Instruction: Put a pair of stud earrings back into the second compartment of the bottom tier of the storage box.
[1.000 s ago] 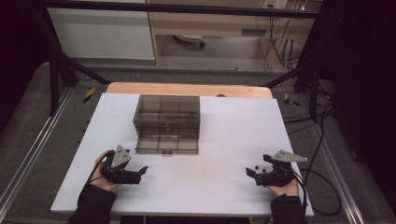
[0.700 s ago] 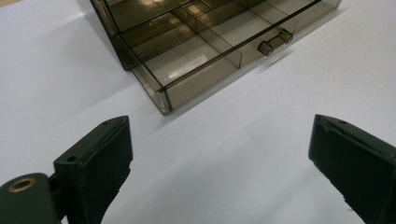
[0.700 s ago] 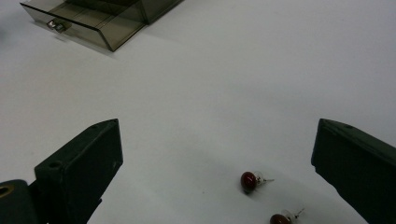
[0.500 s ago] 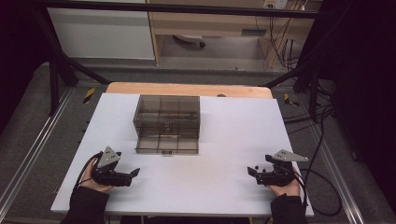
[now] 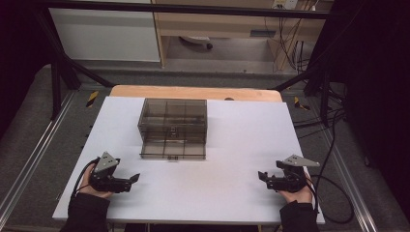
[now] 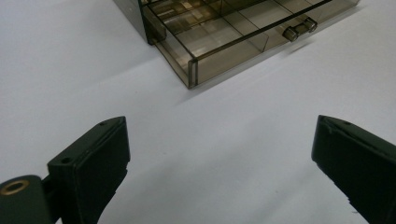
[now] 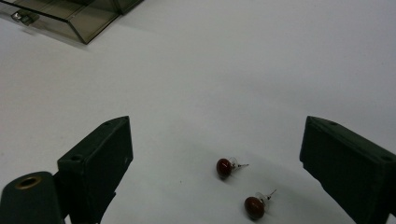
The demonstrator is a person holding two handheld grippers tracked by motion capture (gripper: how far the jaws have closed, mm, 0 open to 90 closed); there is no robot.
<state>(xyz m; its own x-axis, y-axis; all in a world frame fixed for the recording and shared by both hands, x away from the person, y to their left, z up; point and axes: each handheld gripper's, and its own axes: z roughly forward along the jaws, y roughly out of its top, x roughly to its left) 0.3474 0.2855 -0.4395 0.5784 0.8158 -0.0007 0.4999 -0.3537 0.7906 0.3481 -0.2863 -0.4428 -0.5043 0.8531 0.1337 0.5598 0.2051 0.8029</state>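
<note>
Two little red earrings lie on the white desk between the jaws of the right tool, touching neither jaw. Each pin points to the right and a bit up in the right gripper view. The right tool is spread wide, though its jaws have just been closing a little. The left tool is spread too, holding nothing, and has moved nearer the desk's front left edge. The brown drawer box sits well apart, with lots of bare desk between.
</note>
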